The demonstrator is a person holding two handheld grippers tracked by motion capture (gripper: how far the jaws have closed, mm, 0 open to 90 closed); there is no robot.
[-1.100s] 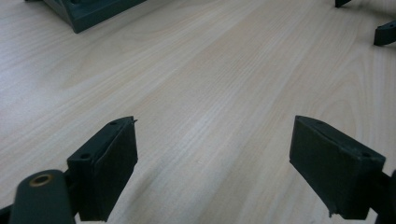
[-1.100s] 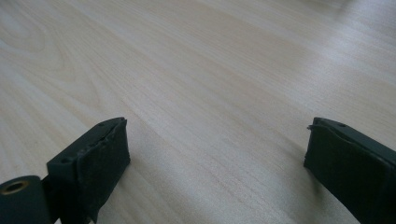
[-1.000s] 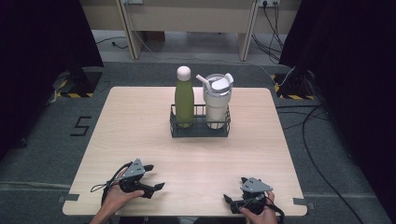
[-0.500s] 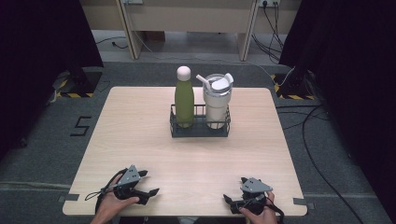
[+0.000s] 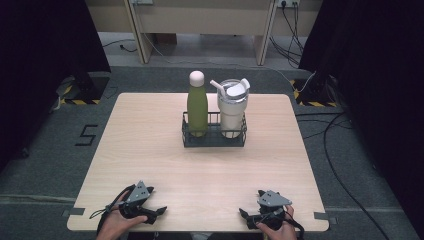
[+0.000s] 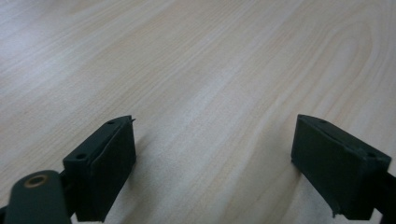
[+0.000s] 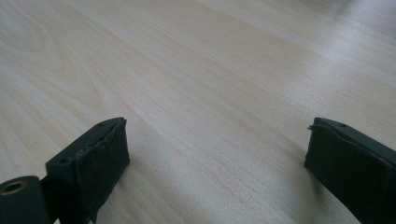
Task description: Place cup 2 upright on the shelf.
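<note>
left gripper (image 5: 159,212): held low at the near-left edge of the table (image 5: 150,145), jaws aimed toward the table's middle. Jaws are seen spread wide in the left gripper view, with bare wood between them (image 6: 215,154); they have just been opening further. Nothing is pinched.
left hand (image 5: 116,222): wrapped around the gripper body from the near side; cable is looped beside it.
right gripper (image 5: 243,215): held low at the near-right edge of the table, jaws aimed leftward. Jaws are seen spread apart in the right gripper view, only wood grain between them (image 7: 219,154). Nothing is held.
right hand (image 5: 276,230): closed around the gripper body at the table's near rim.
wire caddy (image 5: 214,141): black, placed on the far half of the table, roughly centred left to right, well apart from both grippers.
green bottle (image 5: 197,106): stood upright in the caddy's left compartment, pale cap on top.
white tumbler (image 5: 233,109): stood upright in the caddy's right compartment, just beside the bottle; lid with flip spout and straw is fitted.
contact bottle/tumbler: cannot be told from the high view.
table surface: light wood, bare between caddy and grippers.
floor: grey carpet, a "5" mark (image 5: 88,135) is taped left of the table.
</note>
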